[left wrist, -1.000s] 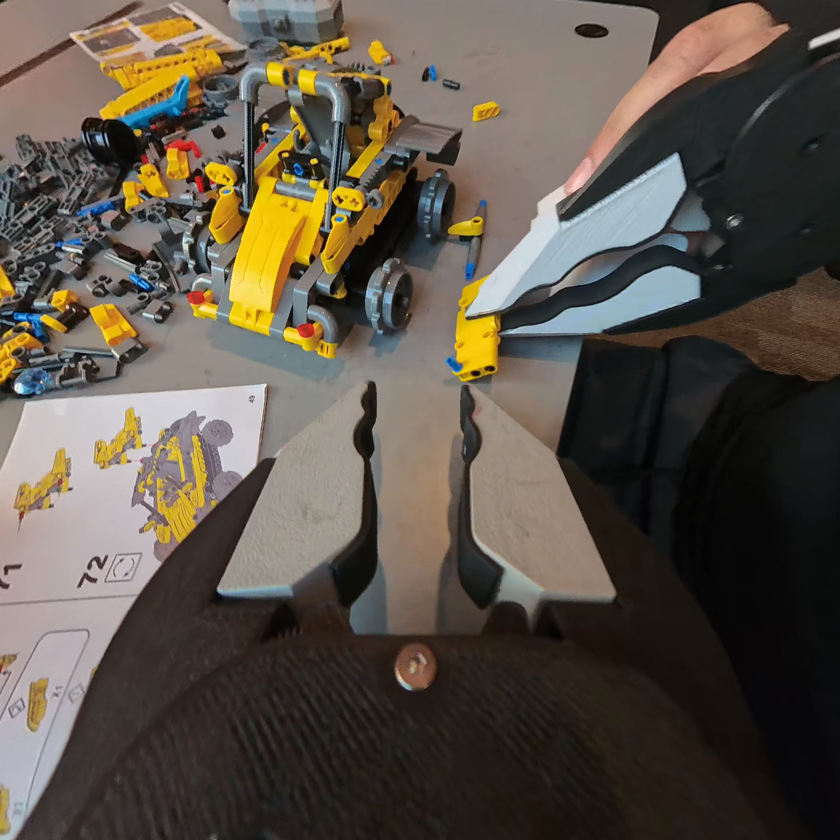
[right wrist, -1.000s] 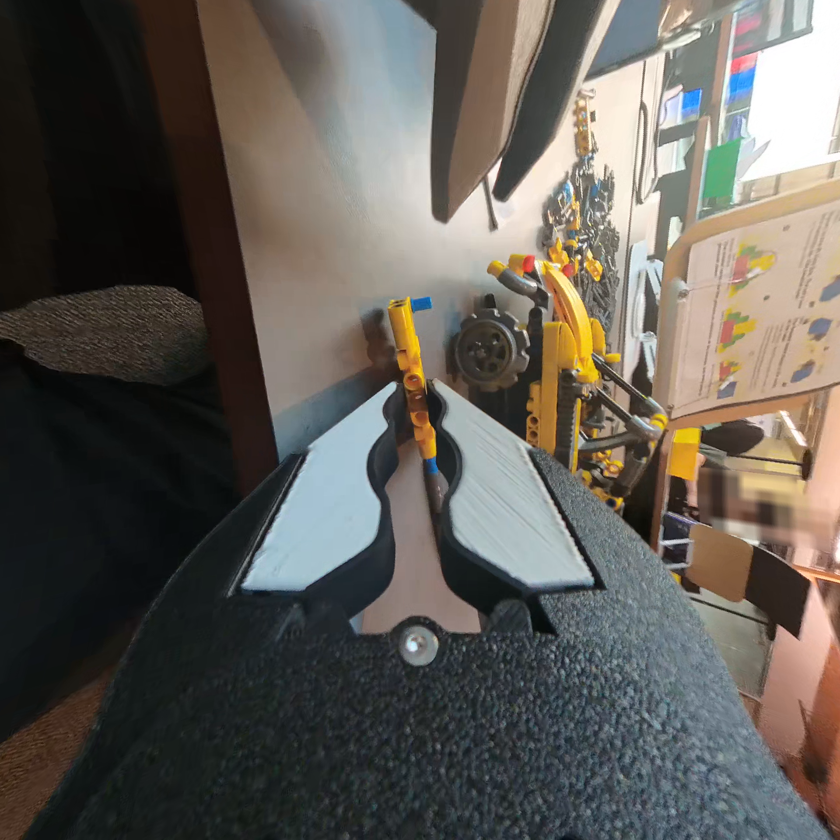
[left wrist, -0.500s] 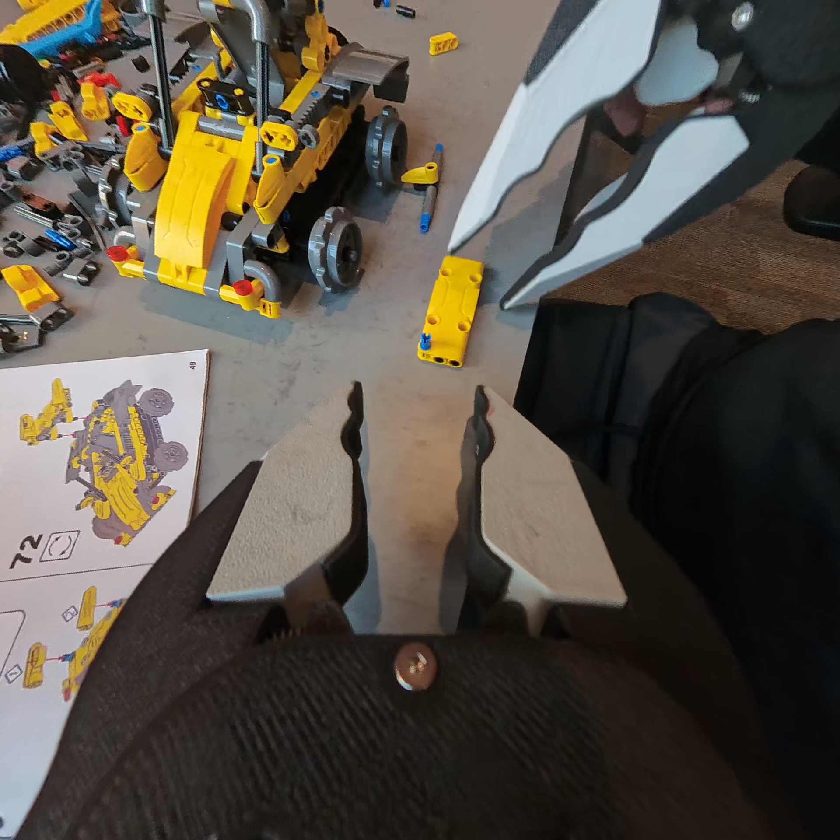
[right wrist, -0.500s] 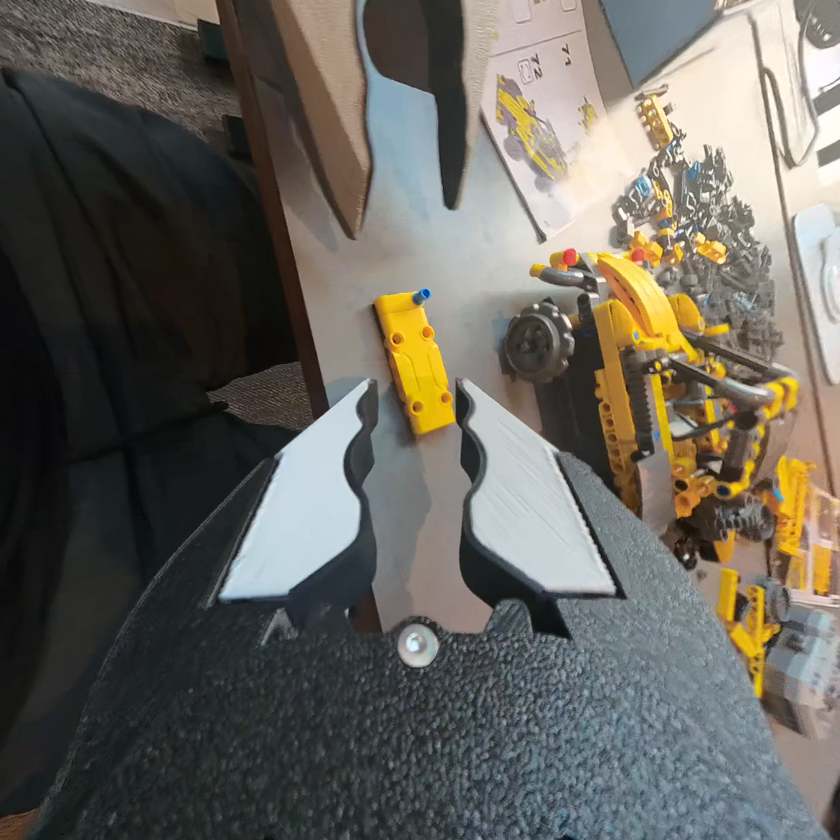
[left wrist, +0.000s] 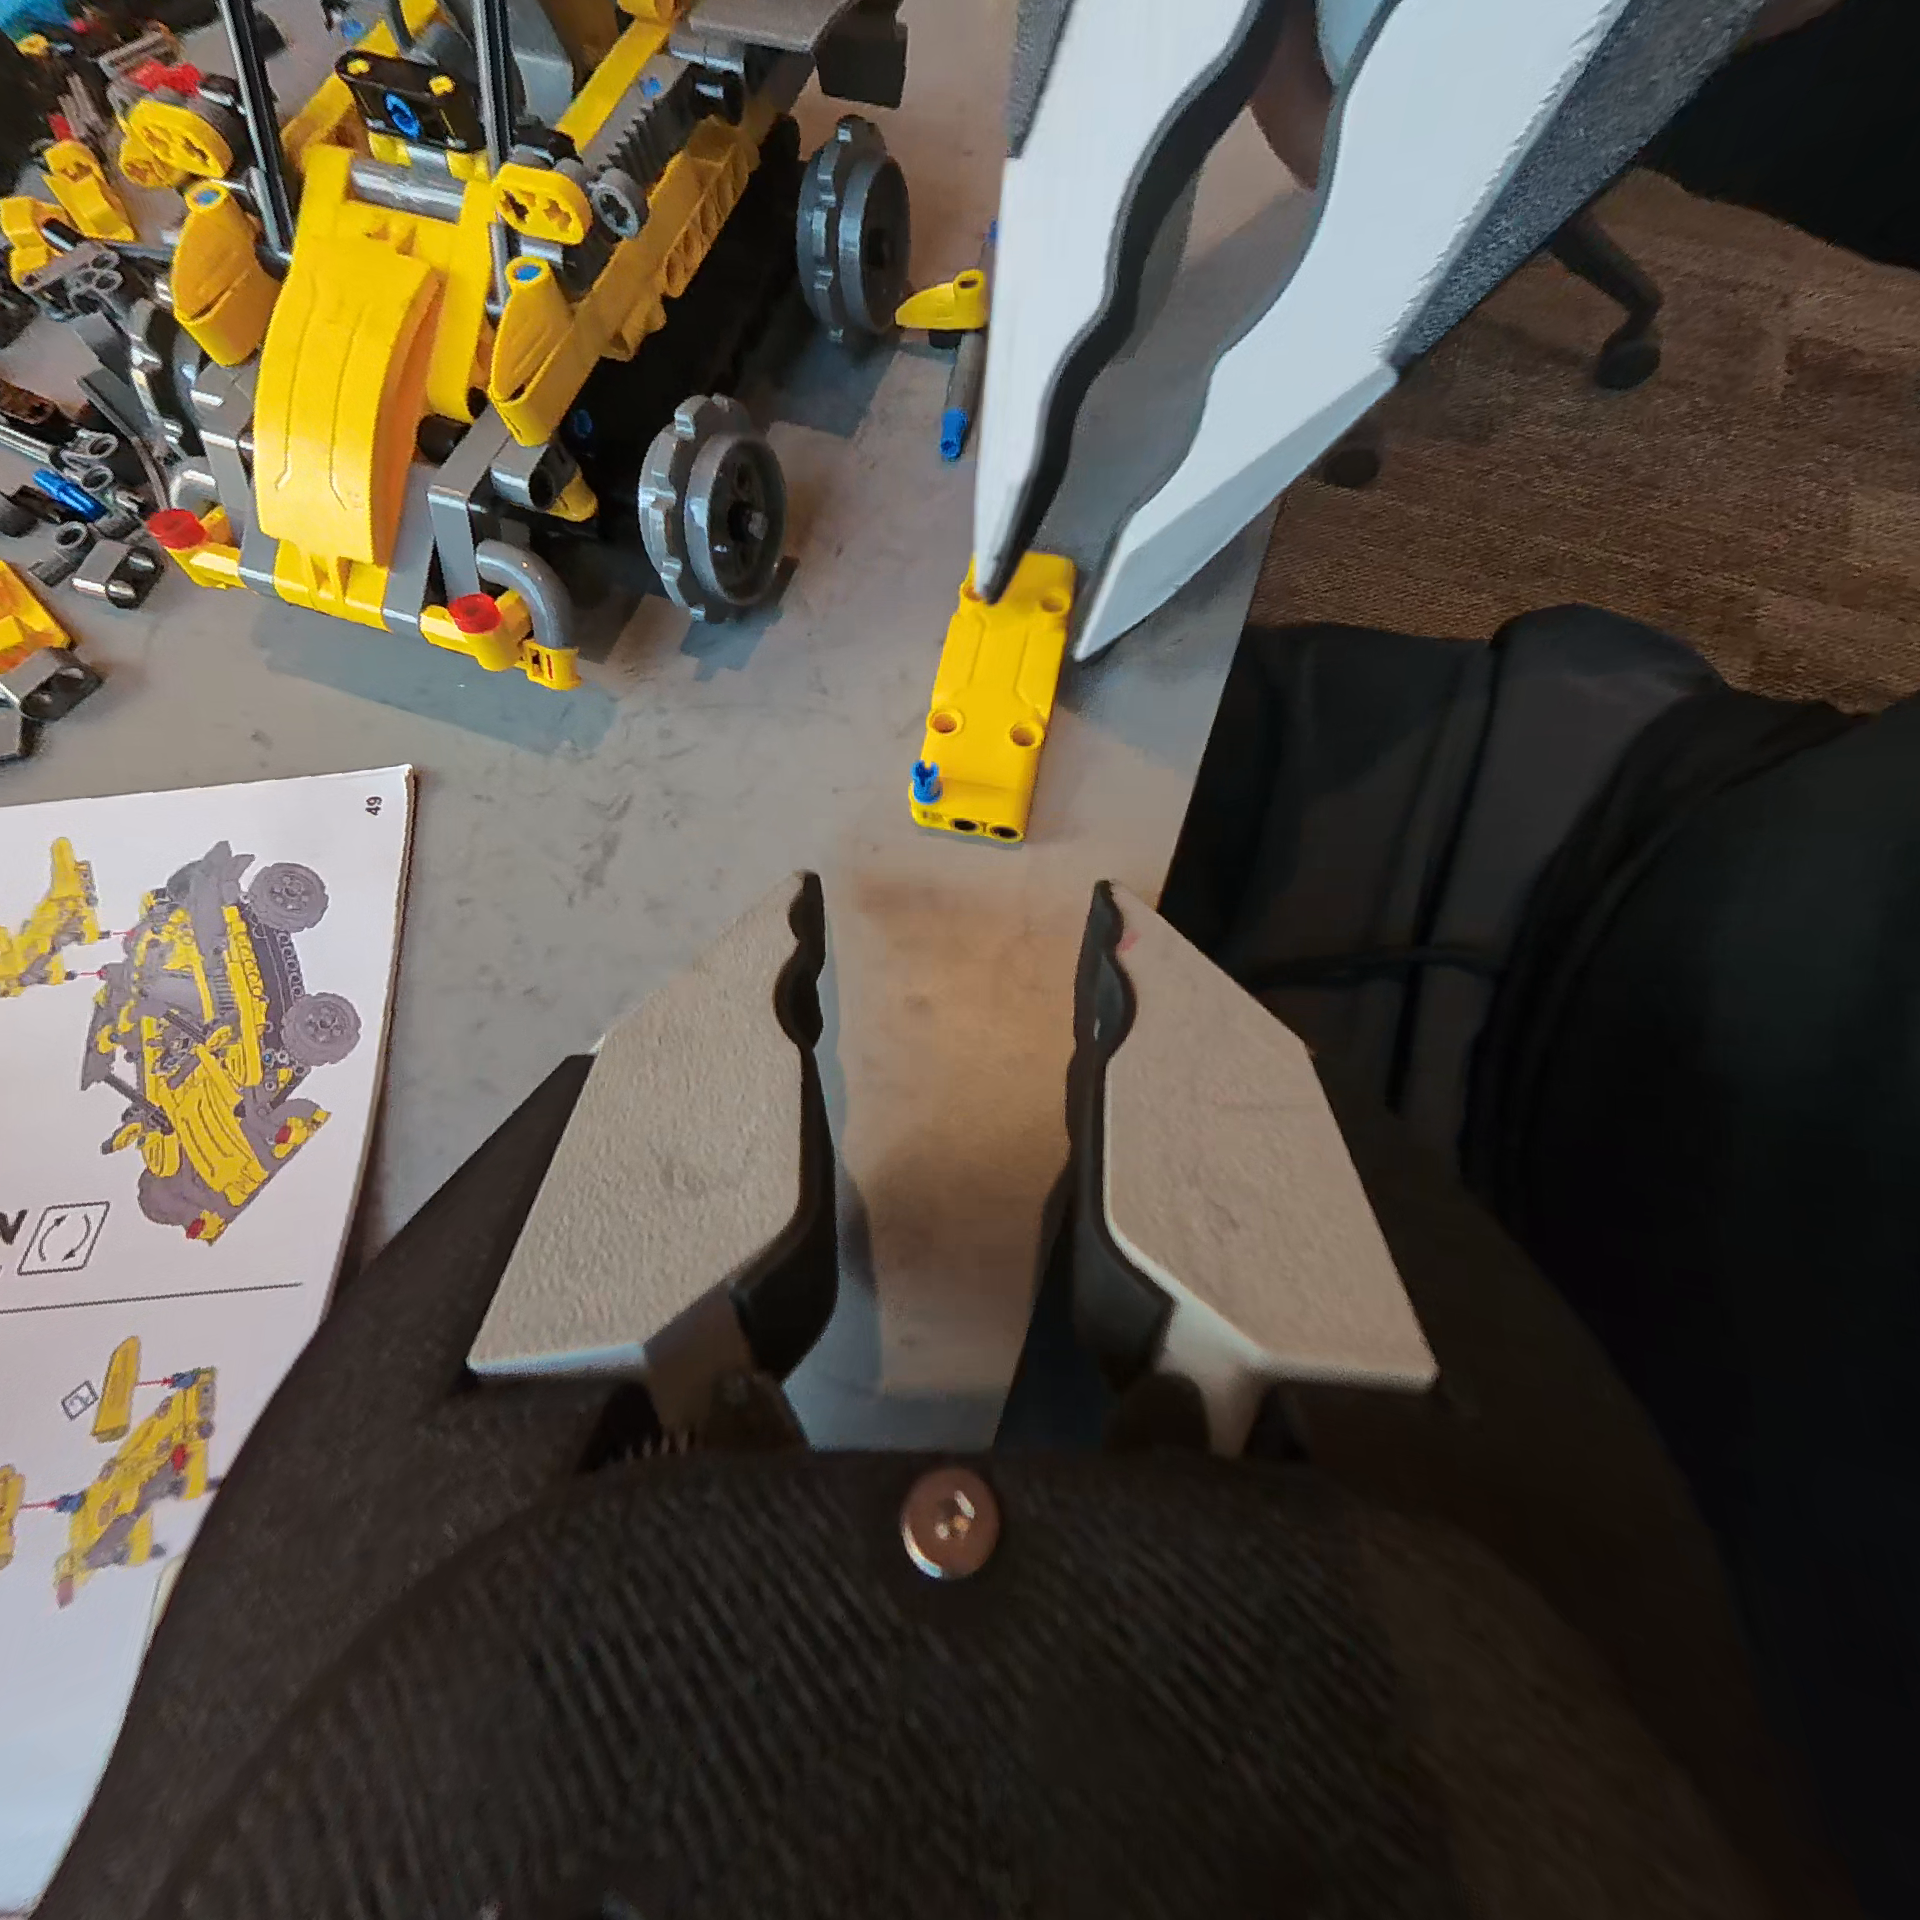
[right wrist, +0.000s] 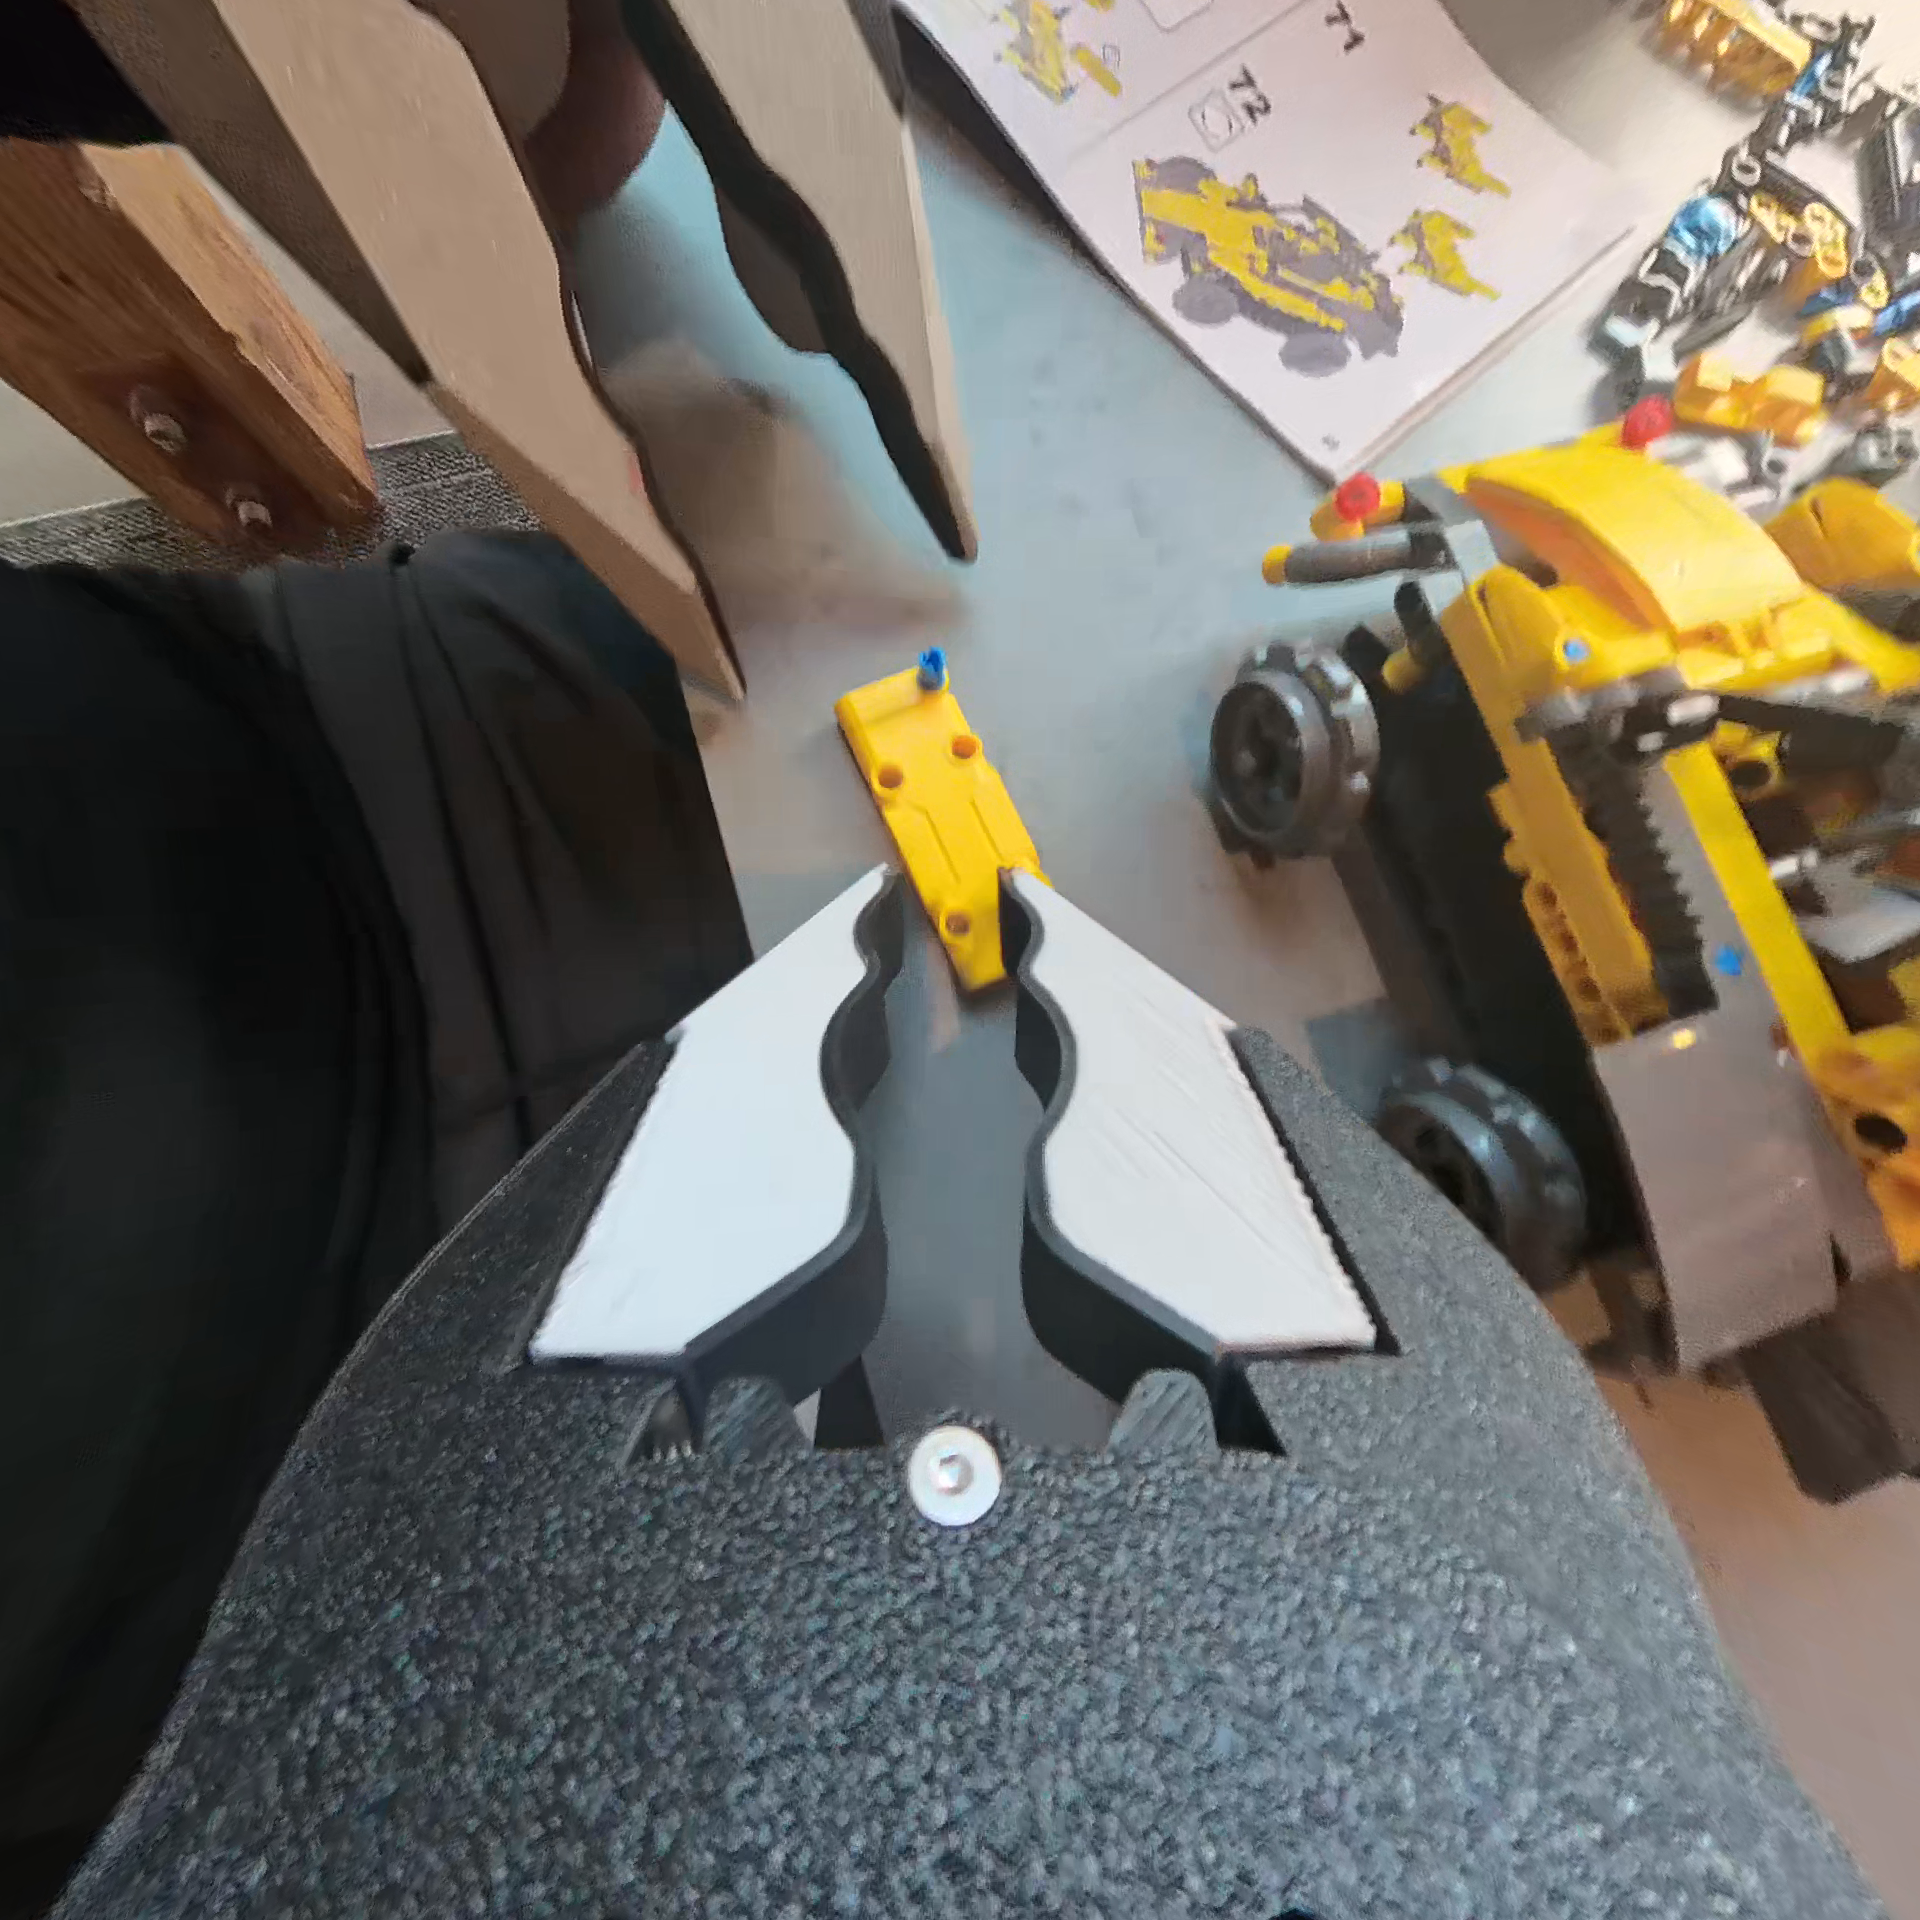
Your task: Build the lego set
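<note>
Jaws spread on the right gripper (right wrist: pixel 948 883), tips straddling the far end of the yellow panel (left wrist: pixel 987 707) lying flat near the table (left wrist: pixel 644 831) edge. Left gripper (left wrist: pixel 951 904) hovers just short, jaws apart, empty. Yellow model vehicle (left wrist: pixel 468 343) sits left.

The open instruction booklet (left wrist: pixel 197 1039) bears printed page and step numbers beside its coloured diagrams; nothing else carries readable writing

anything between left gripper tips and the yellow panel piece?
Nothing: in the left wrist view, only bare grey table separates the open left gripper from the yellow panel piece. The right gripper straddles its far end.
</note>
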Demonstrator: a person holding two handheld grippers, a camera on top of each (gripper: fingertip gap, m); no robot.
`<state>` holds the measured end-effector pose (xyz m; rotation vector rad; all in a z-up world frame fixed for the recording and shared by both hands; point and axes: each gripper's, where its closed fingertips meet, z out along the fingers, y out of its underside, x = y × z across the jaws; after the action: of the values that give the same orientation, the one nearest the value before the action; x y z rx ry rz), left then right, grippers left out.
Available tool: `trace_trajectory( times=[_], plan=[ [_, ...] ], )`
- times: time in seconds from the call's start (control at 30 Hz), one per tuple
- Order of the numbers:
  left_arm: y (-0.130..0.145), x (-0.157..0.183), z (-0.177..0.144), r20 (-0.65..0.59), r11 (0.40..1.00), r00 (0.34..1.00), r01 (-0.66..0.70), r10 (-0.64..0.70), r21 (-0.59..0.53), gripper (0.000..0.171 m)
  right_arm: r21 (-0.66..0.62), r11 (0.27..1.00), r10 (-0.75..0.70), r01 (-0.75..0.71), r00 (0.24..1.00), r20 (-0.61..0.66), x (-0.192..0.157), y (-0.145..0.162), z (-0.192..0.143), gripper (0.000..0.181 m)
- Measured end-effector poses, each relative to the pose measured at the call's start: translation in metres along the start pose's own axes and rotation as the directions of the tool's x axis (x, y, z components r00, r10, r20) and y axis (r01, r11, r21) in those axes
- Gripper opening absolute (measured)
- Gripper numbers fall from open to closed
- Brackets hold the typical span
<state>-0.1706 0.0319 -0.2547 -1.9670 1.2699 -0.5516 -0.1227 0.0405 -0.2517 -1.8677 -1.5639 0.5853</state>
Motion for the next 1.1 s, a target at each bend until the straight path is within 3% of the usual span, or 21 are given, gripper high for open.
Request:
trace_trajectory(
  times=[0.2,0.33,0.47,0.63,0.73,0.9,1.1],
  plan=[
    [0.006,0.000,-0.003,0.016,1.000,1.000,0.016,-0.016,0.003,0.048,0.127,0.992,-0.015,0.014,1.000,0.006,0.000,-0.029,-0.015,0.015],
    [0.008,-0.003,-0.007,0.043,1.000,0.999,-0.012,0.011,0.018,0.046,0.247,0.969,0.022,0.006,0.994,-0.109,0.026,-0.026,-0.053,0.019],
    [0.007,-0.003,-0.008,0.064,0.999,0.997,-0.042,0.040,0.028,0.044,0.320,0.947,0.113,-0.038,0.969,-0.220,0.068,-0.002,-0.091,0.026],
    [0.002,-0.003,-0.010,0.055,0.998,0.998,-0.044,0.042,0.038,0.046,0.316,0.939,0.256,-0.138,0.893,-0.371,0.124,0.047,-0.142,0.041],
    [0.000,-0.012,-0.011,0.084,0.998,0.995,-0.060,0.058,0.012,0.046,0.338,0.920,0.327,-0.199,0.866,-0.379,0.143,0.074,-0.166,0.038],
    [0.000,-0.017,-0.002,0.039,1.000,0.999,-0.014,0.015,-0.018,0.050,0.244,0.926,0.364,-0.289,0.854,-0.371,0.154,0.119,-0.170,0.038],
    [-0.007,-0.015,0.003,0.001,1.000,1.000,0.000,0.000,-0.007,0.049,0.124,0.919,0.394,-0.374,0.879,-0.268,0.146,0.143,-0.139,0.041]
  ],
)
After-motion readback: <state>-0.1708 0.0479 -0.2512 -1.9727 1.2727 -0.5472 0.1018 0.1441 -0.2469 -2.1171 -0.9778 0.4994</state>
